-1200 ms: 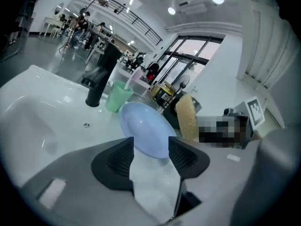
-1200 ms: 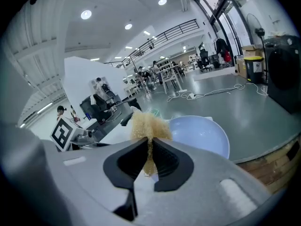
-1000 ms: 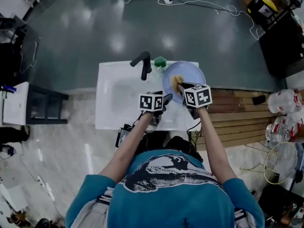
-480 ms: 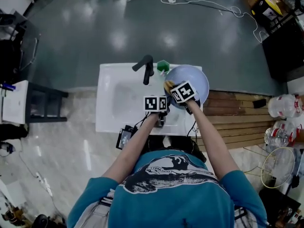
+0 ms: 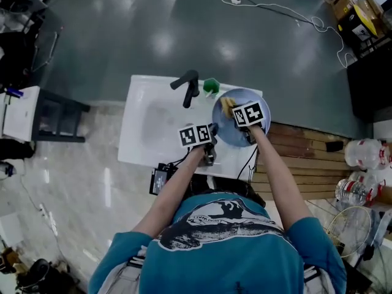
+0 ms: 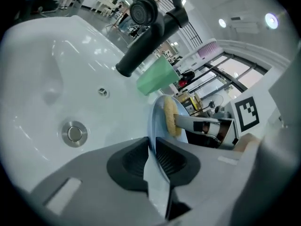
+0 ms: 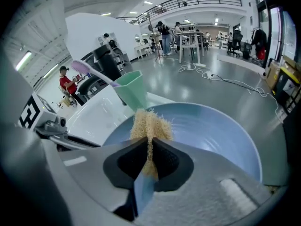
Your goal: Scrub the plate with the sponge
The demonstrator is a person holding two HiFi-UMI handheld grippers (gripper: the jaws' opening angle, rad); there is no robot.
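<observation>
A light blue plate (image 5: pixel 224 129) stands tilted at the right end of the white sink (image 5: pixel 147 136). My left gripper (image 5: pixel 212 130) has just been closing its jaws, and they are now shut on the plate's near rim (image 6: pixel 156 126); the plate runs edge-on between its pads (image 6: pixel 151 150). My right gripper (image 5: pixel 235 113) is shut on a yellow fibrous sponge (image 5: pixel 228 106), which is pressed against the plate's inner face (image 7: pixel 211 131). The sponge (image 7: pixel 149 125) sticks out past that gripper's tips (image 7: pixel 149 152) and also shows as a sponge (image 6: pixel 169 119) beside the rim.
A black faucet (image 5: pixel 188 86) and a green cup (image 5: pixel 211 85) with a pink brush (image 7: pixel 91 72) stand at the sink's back. The drain (image 6: pixel 74 133) lies in the basin. Wooden slats (image 5: pixel 306 146) and plastic bottles (image 5: pixel 366 152) are to the right. A small black device (image 5: pixel 160 177) hangs at the sink's front.
The left gripper has rolled and come onto the plate's near rim. The right gripper has shifted over the plate with the sponge and sunk a little.
</observation>
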